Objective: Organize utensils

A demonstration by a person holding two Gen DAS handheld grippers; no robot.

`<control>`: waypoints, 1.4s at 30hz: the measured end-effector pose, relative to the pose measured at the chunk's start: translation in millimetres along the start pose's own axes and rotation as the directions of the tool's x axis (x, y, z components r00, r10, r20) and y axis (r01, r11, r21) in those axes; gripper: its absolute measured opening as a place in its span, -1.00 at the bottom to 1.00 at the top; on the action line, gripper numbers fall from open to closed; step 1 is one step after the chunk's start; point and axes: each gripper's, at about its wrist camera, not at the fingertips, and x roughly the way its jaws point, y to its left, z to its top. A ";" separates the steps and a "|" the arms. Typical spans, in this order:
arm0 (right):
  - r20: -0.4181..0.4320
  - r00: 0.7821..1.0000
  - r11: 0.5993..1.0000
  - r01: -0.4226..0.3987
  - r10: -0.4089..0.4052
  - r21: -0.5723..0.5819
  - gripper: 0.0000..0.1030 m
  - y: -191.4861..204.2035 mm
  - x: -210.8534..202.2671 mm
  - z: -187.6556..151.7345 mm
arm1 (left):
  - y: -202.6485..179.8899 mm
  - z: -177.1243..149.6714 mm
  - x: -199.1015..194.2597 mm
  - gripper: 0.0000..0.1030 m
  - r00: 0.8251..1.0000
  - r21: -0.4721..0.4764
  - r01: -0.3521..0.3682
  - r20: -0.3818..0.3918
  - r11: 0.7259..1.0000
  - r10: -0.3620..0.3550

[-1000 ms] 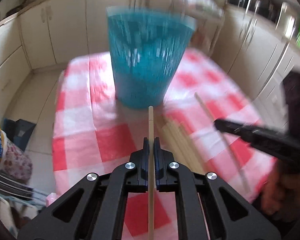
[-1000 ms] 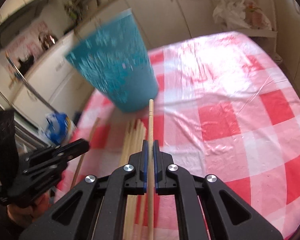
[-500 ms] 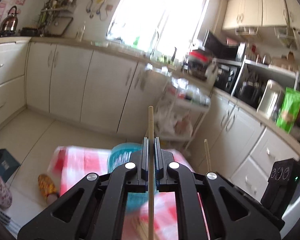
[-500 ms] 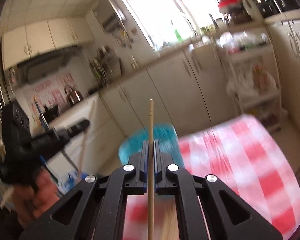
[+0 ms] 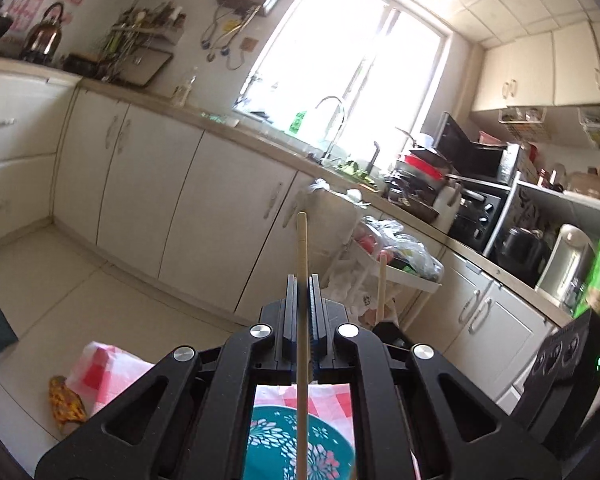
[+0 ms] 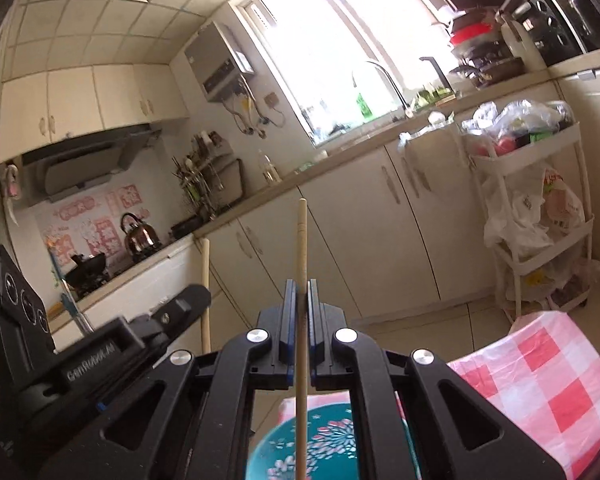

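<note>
My left gripper (image 5: 301,280) is shut on a wooden chopstick (image 5: 302,248) that stands upright between the jaws. My right gripper (image 6: 301,285) is shut on another wooden chopstick (image 6: 301,240), also upright. Both are raised high, above a teal perforated basket (image 5: 276,444) whose open top shows below each gripper; it also shows in the right wrist view (image 6: 332,444). The lower end of each chopstick points down over the basket mouth. The right chopstick (image 5: 381,284) shows in the left wrist view, the left gripper (image 6: 180,308) in the right wrist view.
The basket stands on a table with a red-and-white checked cloth (image 6: 540,380). Kitchen cabinets (image 5: 140,184), a sink counter and a white trolley (image 6: 540,200) with bags line the walls. A slipper (image 5: 66,404) lies on the floor.
Both grippers lifted their chopsticks up off the table, tilted upward and came over the basket, so the views now show the kitchen walls with the basket mouth directly below.
</note>
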 end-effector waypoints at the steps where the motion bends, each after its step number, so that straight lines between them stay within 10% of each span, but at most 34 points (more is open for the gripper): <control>1: -0.012 1.000 1.000 0.010 -0.010 -0.003 -0.89 -2.9 4.9 -4.7 | 5.1 -4.9 9.4 -0.91 1.000 -0.018 -0.012 -0.004 1.000 0.012; 8: -0.113 0.993 0.999 0.039 -0.041 -0.022 -0.84 -18.2 16.8 -37.0 | 21.0 -45.6 29.2 -0.91 0.992 0.026 -0.066 -0.110 0.997 0.069; 11: -0.137 0.989 0.999 0.049 -0.049 -0.009 -0.47 -23.2 4.6 -45.6 | 22.5 -60.9 25.5 -0.86 0.980 0.084 -0.086 -0.169 0.993 0.100; 19: -0.149 0.983 0.994 0.107 -0.106 -0.005 -0.26 -29.9 -96.2 -62.2 | 18.7 -91.7 -60.3 0.10 0.949 0.212 -0.197 -0.203 0.957 0.241; 25: -0.300 0.927 0.975 0.208 -0.224 -0.083 -0.24 -40.6 -172.3 -131.0 | 18.3 -135.9 -130.2 0.44 0.908 0.260 -0.225 -0.293 0.939 0.299; 34: -0.504 0.820 0.962 0.221 -0.272 -0.160 -0.55 -49.9 -162.5 -205.4 | 39.0 -212.7 -193.6 0.49 0.821 0.235 -0.266 -0.453 0.935 0.348; 42: -0.535 0.790 0.952 0.206 -0.299 -0.227 -0.57 -34.7 -139.7 -220.6 | 35.1 -214.2 -213.1 0.53 0.812 0.263 -0.265 -0.458 0.928 0.362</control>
